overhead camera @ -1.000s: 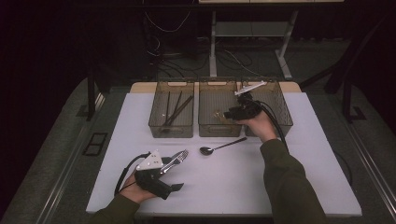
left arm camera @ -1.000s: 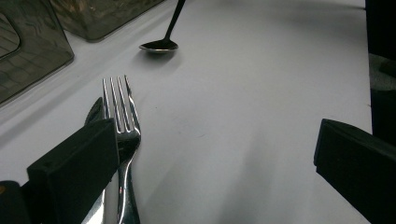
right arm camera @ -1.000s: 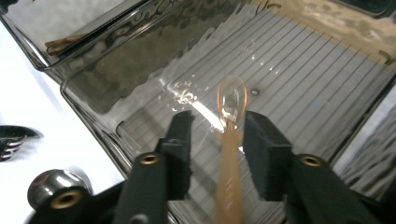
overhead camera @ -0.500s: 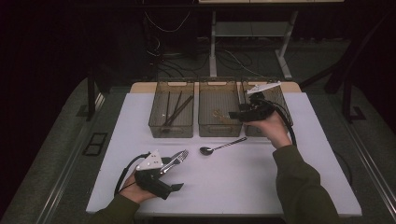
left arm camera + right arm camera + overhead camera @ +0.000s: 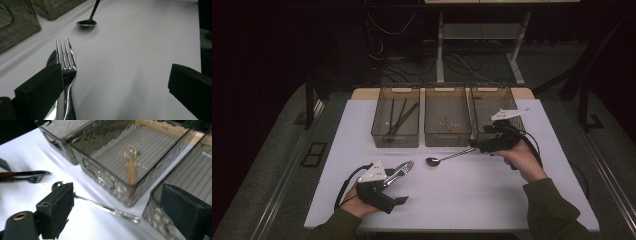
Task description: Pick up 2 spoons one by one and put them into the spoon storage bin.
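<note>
Right gripper point(image 5: 475, 145): our jaws have just been opening and now stand wide, nothing between them, over the spoon's handle near the far right of the table point(image 5: 462, 200).
Spoon point(image 5: 447, 157): lies flat just before the bins, bowl toward the middle; we judge it is next to sort.
Left gripper point(image 5: 398, 171): jaws apart, resting near the front-left edge.
Fork point(image 5: 65, 67): lies against one jaw, unclamped, probably waiting.
Bins point(image 5: 447, 141): along the far edge, one per cutlery type, we judge.
</note>
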Tool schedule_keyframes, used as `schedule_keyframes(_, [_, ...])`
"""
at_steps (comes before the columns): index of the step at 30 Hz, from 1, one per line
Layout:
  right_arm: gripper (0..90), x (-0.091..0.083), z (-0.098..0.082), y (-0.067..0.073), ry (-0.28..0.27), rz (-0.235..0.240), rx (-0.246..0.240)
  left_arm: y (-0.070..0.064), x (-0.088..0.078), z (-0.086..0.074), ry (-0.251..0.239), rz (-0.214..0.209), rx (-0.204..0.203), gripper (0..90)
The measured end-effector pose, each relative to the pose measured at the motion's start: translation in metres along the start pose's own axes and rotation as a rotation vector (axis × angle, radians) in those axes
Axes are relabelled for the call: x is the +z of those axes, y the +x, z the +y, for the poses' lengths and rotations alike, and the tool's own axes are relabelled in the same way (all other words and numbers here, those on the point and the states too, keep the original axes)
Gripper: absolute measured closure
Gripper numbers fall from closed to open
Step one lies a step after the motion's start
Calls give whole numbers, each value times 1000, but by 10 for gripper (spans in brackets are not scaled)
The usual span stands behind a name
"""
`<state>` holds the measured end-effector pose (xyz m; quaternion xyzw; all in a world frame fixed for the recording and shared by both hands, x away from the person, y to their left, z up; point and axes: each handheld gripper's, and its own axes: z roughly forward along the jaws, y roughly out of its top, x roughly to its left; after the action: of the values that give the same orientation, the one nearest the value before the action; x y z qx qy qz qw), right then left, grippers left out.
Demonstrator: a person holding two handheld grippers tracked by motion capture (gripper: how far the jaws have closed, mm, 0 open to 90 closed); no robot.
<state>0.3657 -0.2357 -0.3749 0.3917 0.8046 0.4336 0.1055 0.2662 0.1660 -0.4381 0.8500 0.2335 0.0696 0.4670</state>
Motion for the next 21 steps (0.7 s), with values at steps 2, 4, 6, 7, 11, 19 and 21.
schedule_keyframes(2, [115, -4, -9, 1, -1, -5, -4, 0, 0, 0, 3, 1, 3, 0])
schedule_keyframes(4, [115, -7, -19, 3, -2, -11, -8, 0, 0, 0, 1, 2, 2, 0])
schedule_keyframes(6, [116, -10, -29, 3, 6, -17, -12, 0, 0, 0, 2, 4, -2, 0])
schedule_keyframes(7, [116, -11, -33, 4, 6, -26, -17, 0, 0, 0, 2, 4, -1, 0])
schedule_keyframes(11, [116, -17, -48, 8, -20, -46, -33, 0, 0, 0, 3, 5, -1, 0])
schedule_keyframes(19, [116, -26, -80, 16, -41, -32, -43, 1, -1, -1, 3, 9, -4, 0])
schedule_keyframes(21, [116, -28, -88, 17, -43, -4, -43, 0, -1, -1, 4, 10, -6, 0])
